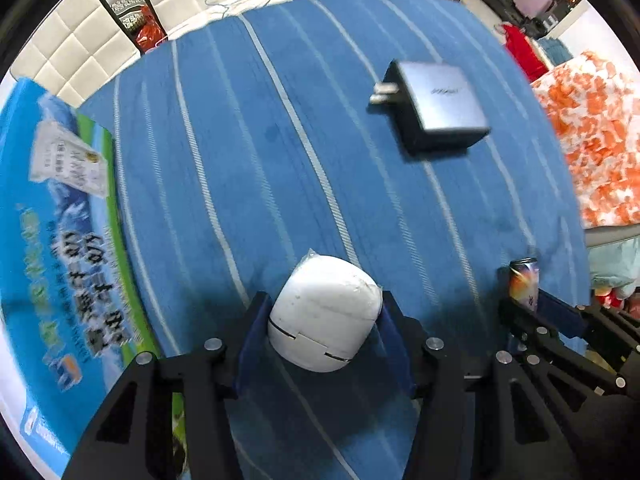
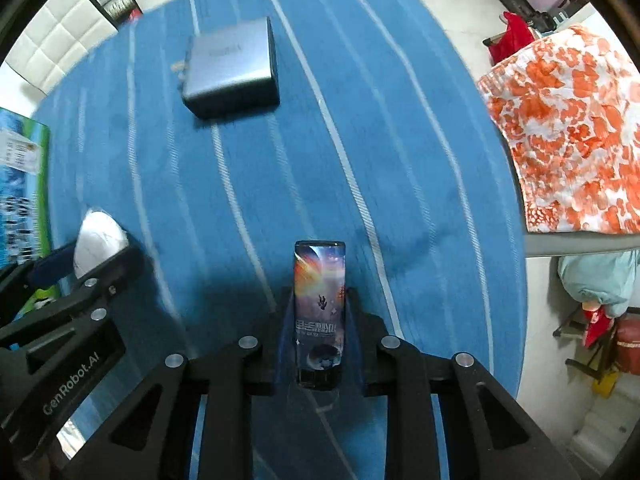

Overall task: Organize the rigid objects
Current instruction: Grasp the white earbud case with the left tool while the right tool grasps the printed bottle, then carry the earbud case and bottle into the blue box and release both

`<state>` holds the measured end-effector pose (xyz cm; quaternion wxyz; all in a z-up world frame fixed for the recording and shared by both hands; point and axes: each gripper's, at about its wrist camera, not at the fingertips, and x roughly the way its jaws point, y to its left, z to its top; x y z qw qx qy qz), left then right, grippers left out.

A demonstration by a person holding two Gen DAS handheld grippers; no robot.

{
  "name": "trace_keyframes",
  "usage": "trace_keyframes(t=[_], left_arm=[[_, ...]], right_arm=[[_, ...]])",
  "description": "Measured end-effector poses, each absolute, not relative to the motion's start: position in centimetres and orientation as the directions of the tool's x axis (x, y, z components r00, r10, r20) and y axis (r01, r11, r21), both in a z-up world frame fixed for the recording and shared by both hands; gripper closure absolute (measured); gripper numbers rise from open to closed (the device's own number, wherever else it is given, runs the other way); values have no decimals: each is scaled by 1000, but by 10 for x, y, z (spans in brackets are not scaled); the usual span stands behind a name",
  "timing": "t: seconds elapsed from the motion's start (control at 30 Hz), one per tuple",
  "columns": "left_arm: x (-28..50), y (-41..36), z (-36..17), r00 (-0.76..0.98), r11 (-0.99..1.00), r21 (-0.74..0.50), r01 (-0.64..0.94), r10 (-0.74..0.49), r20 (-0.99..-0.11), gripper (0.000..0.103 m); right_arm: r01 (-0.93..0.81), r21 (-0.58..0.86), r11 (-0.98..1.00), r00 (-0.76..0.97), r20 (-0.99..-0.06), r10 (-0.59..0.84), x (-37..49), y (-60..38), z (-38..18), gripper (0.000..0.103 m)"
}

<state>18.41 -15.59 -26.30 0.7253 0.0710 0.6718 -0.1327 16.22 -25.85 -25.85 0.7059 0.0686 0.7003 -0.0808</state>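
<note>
My left gripper [image 1: 322, 304] is shut on a white rounded earbud case [image 1: 324, 312], held above the blue striped cloth [image 1: 260, 160]. The same white earbud case [image 2: 98, 240] shows at the left edge of the right wrist view. My right gripper [image 2: 320, 300] is shut on a slim box with a colourful space print [image 2: 319, 308], standing upright between the blue pads. That slim box [image 1: 525, 282] appears at the lower right of the left wrist view. A grey power adapter [image 1: 436, 104] with two prongs lies flat on the cloth ahead; in the right wrist view the power adapter [image 2: 232, 70] is far left.
A large blue-and-green printed box [image 1: 52, 240] lies along the cloth's left edge. An orange-and-white patterned fabric [image 2: 568, 132] lies to the right. A white quilted chair back [image 1: 100, 28] stands behind the table. Clutter and a red item [image 2: 512, 36] sit on the floor beyond.
</note>
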Motion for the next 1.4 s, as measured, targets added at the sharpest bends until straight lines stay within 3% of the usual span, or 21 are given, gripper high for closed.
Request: trace_keyframes(t=[0.33,0.53,0.87,1.13,1.4], left_arm=[[158,-120,-158,213,947,-155,282,-219,-952,52],[151,-63,-101,322,960,-121,251,-200,-925,52],[136,25,-57,430,990,-69,120,-114,-896,52],[132,81,-52,453,995,-88,51,-102,-886,52],[156,144,-109,329,976,-213,-45,-187,-926,52]], right_arm=[[116,26,993,204,-979,2,136,-228,-144,77],[57,73,996,307,-950,52,124,-184,-84,77],[-69,132,989,374,-915,148,114,-104,-46,77],[-152,170,974,368,-904,215,120,-41,-43,77],[-119,236,964,241,-935,259,160,-5,-108,77]])
